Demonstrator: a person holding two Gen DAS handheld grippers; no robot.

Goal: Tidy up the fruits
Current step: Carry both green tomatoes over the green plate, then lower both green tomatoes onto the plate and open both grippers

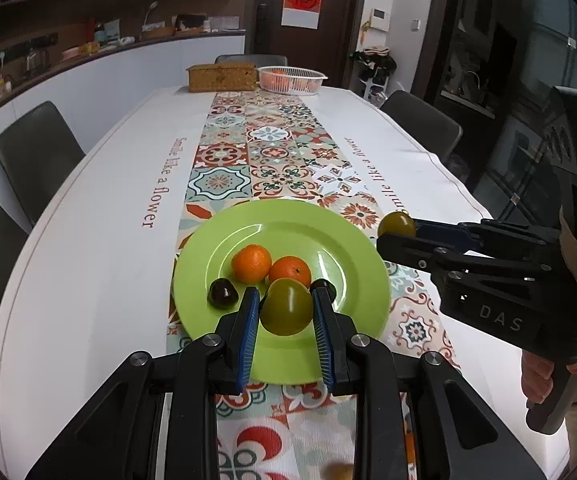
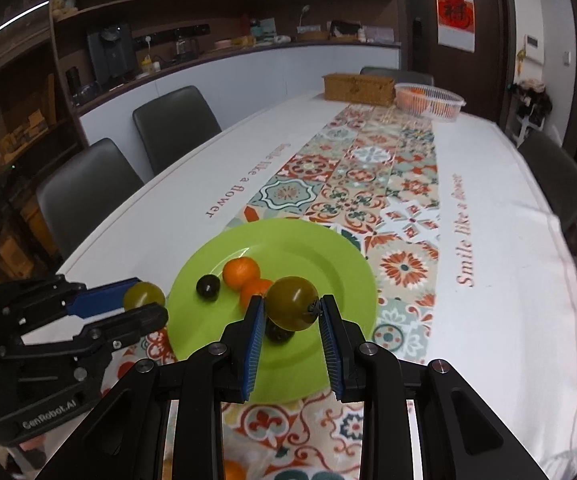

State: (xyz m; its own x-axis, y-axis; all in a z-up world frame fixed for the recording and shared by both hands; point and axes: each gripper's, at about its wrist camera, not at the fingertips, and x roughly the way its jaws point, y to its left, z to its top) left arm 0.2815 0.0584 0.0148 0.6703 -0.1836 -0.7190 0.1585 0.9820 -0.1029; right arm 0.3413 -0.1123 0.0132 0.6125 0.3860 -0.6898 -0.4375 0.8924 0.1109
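Holding both grippers angled down at the green plate. Your left gripper is clamped on a smooth olive-green tomato between ribbed blue pads, over the plate's near side. Your right gripper is likewise pinched on a second green tomato, stem end facing the right pad, above the plate's near half. In the left view the right gripper sits off the plate's right rim, your hand wrapped round its handle. Plate is glossy, round, shallow-rimmed. On it: two dimpled oranges touching, plus two shiny dark round fruits. Patterned tile-print runner lies under it on the white tablecloth.
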